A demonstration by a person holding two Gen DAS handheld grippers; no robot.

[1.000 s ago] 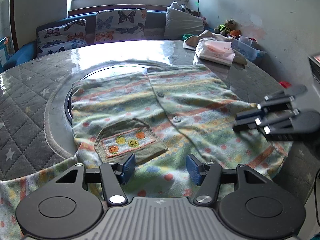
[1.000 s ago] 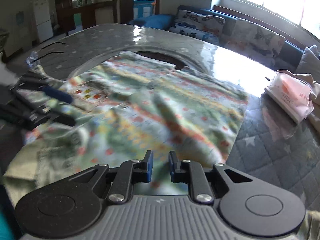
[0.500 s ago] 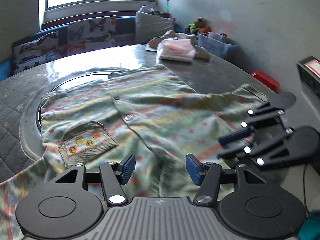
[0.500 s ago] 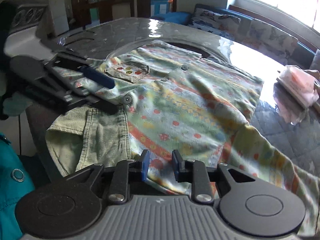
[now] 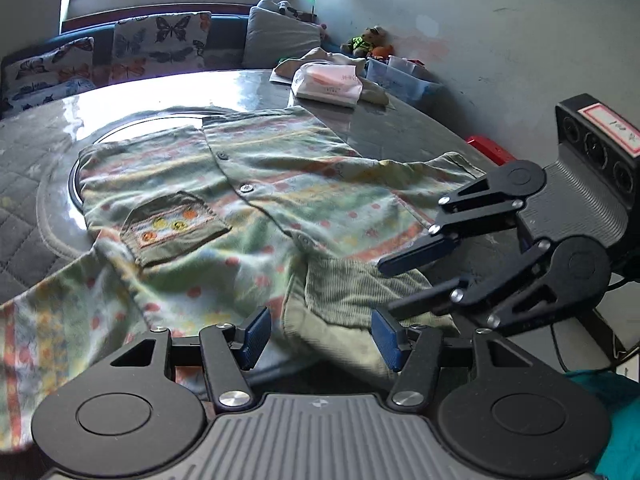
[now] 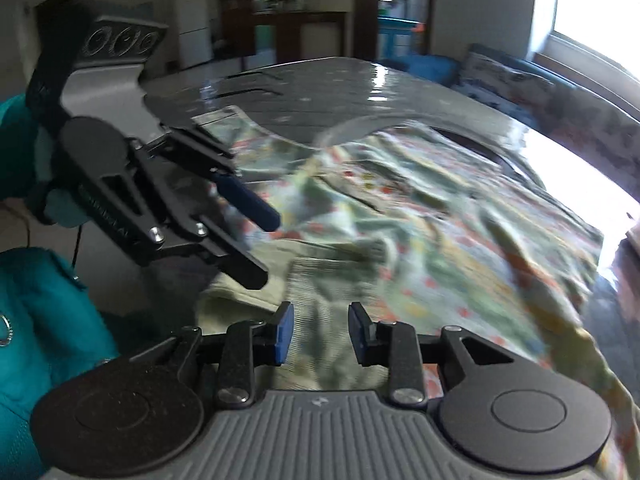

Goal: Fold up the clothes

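Observation:
A child's patterned button shirt lies spread on the round table, with a pocket and a green corduroy collar at the near edge. My left gripper is open, its pads on either side of the collar, holding nothing. My right gripper is open just above the collar area of the shirt; it also shows in the left wrist view, at the right, over the collar. The left gripper shows in the right wrist view, blurred.
The grey quilted table has a glass centre ring. A pack of wipes and a cloth lie at its far side. A sofa with butterfly cushions and a plastic bin stand behind. Teal fabric is at the left.
Both grippers have drawn back to the collar end of the shirt. The right gripper's jaws have opened from nearly shut. The collar now lies between the left pads.

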